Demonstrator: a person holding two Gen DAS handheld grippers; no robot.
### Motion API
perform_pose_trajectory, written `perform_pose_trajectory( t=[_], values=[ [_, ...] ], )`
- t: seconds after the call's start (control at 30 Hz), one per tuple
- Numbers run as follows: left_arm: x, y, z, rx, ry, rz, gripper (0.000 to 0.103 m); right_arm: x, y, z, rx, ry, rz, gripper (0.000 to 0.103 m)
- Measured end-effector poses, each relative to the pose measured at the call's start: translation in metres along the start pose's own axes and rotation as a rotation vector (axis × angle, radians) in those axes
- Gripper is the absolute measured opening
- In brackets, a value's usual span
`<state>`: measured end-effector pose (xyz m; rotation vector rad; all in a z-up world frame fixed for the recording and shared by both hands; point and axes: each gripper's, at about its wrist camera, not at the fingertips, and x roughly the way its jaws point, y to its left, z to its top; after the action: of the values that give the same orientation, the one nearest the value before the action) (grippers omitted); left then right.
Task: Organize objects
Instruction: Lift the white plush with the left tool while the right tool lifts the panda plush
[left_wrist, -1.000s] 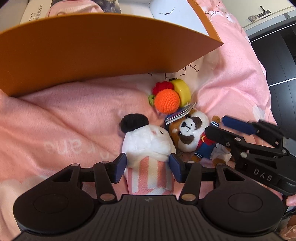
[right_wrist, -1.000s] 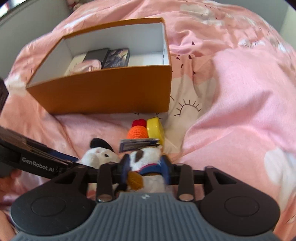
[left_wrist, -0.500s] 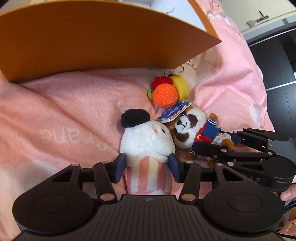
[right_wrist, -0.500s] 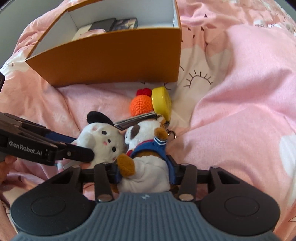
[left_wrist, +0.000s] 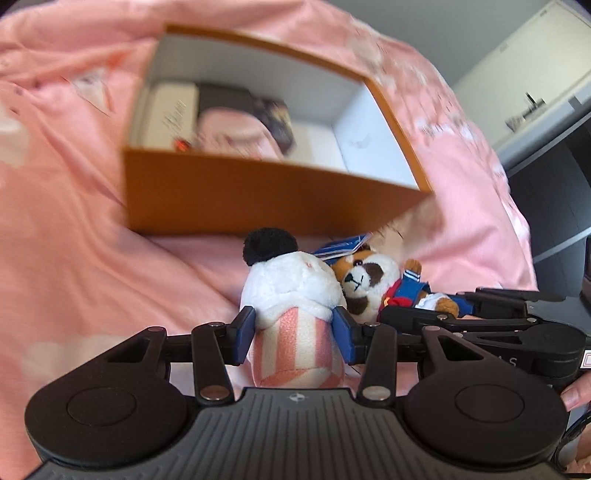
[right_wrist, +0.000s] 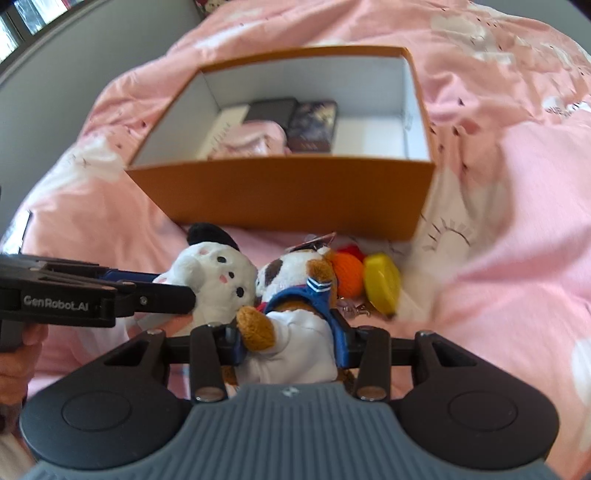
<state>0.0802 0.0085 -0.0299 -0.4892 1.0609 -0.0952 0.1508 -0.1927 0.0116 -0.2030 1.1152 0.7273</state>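
My left gripper (left_wrist: 293, 332) is shut on a white plush with a black ear and pink-striped body (left_wrist: 291, 295), held above the pink bedding. My right gripper (right_wrist: 286, 339) is shut on a brown-and-white sailor plush (right_wrist: 291, 317), right beside the white plush (right_wrist: 214, 280). The sailor plush (left_wrist: 373, 284) and right gripper also show in the left wrist view. The open orange box (right_wrist: 295, 195) lies just ahead; inside are a pink item (right_wrist: 251, 142), a dark tin (right_wrist: 312, 125) and flat boxes. The box also shows in the left wrist view (left_wrist: 258, 195).
A crocheted orange ball (right_wrist: 347, 277) with a red piece and a yellow round case (right_wrist: 382, 282) lie on the pink duvet (right_wrist: 517, 221) before the box. Dark furniture (left_wrist: 554, 192) stands to the right of the bed.
Both grippers have risen with their plush toys off the bedding. The box interior has come into view from above, and the orange ball and yellow case stayed behind.
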Motion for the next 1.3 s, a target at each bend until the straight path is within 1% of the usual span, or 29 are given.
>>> perform_pose_trajectory(
  t=[0.1,0.17,0.2,0.33,0.53,0.63,0.7,0.73,0.8,0.87,0.97,1.1,1.2,1.3],
  values=[
    [-0.003,0.006,0.0,0.001,-0.047,0.067,0.052,0.012,0.004,0.007,0.025,-0.02,0.029,0.045],
    [0.003,0.011,-0.001,0.005,-0.052,0.118,0.052,0.022,0.006,0.01,0.043,-0.029,0.044,0.045],
    [0.008,0.014,-0.001,0.0,-0.044,0.127,0.052,0.027,0.007,0.01,0.05,-0.029,0.049,0.045],
    [0.018,0.03,0.001,-0.047,0.003,0.111,0.052,0.05,0.006,0.008,0.078,0.021,0.056,0.045],
    [0.021,0.051,0.005,-0.134,0.063,0.055,0.058,0.075,-0.003,-0.006,0.131,0.163,0.09,0.045],
    [0.021,0.059,0.007,-0.173,0.08,0.03,0.059,0.082,-0.01,-0.013,0.169,0.201,0.102,0.045],
    [0.021,0.063,0.01,-0.183,0.098,0.014,0.062,0.081,-0.011,-0.013,0.176,0.199,0.109,0.045],
    [0.021,0.065,0.012,-0.183,0.111,0.005,0.063,0.08,-0.011,-0.013,0.171,0.196,0.109,0.048],
    [0.021,0.07,0.016,-0.188,0.138,-0.016,0.065,0.076,-0.008,-0.01,0.152,0.182,0.107,0.049],
    [0.023,0.074,0.02,-0.198,0.165,-0.034,0.067,0.072,-0.006,-0.007,0.132,0.165,0.106,0.052],
    [0.024,0.072,0.024,-0.176,0.184,-0.022,0.071,0.066,-0.005,-0.003,0.126,0.141,0.116,0.054],
    [0.032,0.065,0.031,-0.124,0.217,-0.017,0.072,0.065,-0.007,0.0,0.133,0.125,0.114,0.053],
    [0.042,0.066,0.033,-0.121,0.248,-0.026,0.071,0.069,-0.011,0.002,0.144,0.136,0.13,0.053],
    [0.051,0.062,0.036,-0.108,0.26,-0.02,0.068,0.075,-0.016,0.008,0.16,0.15,0.147,0.052]
  ],
)
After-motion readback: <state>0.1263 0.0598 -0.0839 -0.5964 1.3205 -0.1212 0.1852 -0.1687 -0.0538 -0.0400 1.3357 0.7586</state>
